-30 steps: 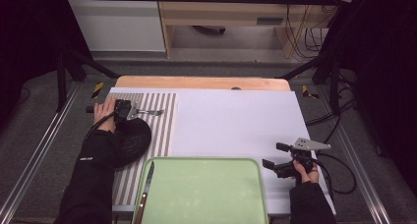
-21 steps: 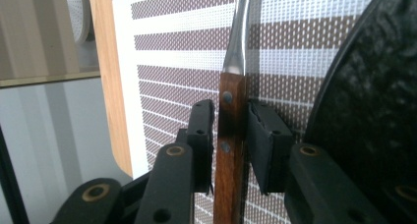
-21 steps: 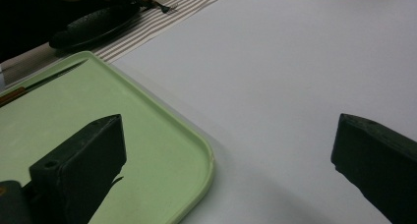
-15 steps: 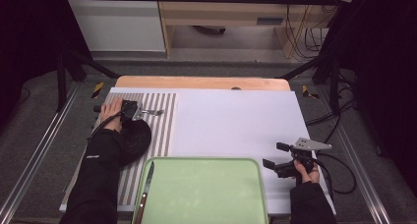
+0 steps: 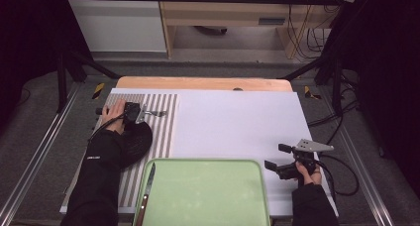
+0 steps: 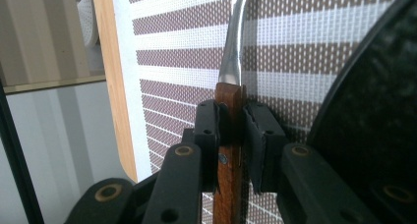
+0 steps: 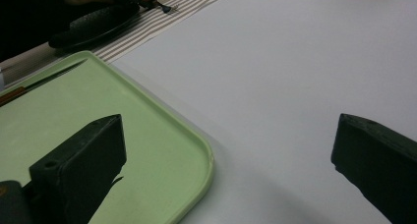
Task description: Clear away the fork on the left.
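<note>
- Left gripper [image 6: 231,126]: jaws have just been closing, now clamped on wooden handle of fork [image 6: 235,47]; fork lies on striped mat [image 5: 163,122], just beside black plate [image 5: 136,141].
- Right gripper [image 5: 280,156]: jaws wide apart, holding nothing, over white sheet [image 5: 237,122] next to green tray [image 5: 208,196].
- Knife [image 5: 147,189] lies along tray's left edge.

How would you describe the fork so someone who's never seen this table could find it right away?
Look at the striped placemat on the table's left side, just beyond the black plate. The fork lies there, its wooden handle clamped in the left gripper. Unlike the wooden-handled knife on the green tray, it has tines.
</note>
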A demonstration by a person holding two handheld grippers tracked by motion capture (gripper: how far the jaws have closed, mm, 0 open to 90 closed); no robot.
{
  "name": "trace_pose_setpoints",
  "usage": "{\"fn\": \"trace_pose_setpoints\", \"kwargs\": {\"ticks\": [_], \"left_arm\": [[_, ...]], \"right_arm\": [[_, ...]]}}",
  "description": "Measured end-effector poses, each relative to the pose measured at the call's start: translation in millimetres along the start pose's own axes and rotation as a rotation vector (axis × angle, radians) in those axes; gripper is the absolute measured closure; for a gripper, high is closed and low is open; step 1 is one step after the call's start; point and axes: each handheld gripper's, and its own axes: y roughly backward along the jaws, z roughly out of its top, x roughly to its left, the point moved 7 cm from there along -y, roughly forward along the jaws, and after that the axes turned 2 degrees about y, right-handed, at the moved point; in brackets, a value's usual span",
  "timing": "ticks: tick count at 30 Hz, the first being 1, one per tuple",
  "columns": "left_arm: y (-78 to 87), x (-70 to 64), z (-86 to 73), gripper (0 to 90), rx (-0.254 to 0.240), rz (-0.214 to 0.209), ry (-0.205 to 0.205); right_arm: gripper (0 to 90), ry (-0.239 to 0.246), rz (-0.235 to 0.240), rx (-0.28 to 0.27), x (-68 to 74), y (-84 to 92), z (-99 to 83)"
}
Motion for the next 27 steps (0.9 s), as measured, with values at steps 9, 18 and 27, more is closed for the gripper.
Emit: {"fn": "trace_pose_setpoints", "kwargs": {"ticks": [9,18,27], "left_arm": [[10.4,3.8,1.8,76.4,-0.012,0.028,-0.001],[30.6,5.8,9.2,76.4,-0.031,0.043,0.017],[55.2,4.7,17.0,76.4,-0.032,0.056,0.051]], "right_arm": [[0.3,0.001,-0.001,-0.004,-0.2,0.7,0.5],[0.3,0.001,-0.003,0.001,-0.5,0.3,-0.3],[0.3,0.001,-0.004,0.000,-0.6,0.6,-0.4]]}}
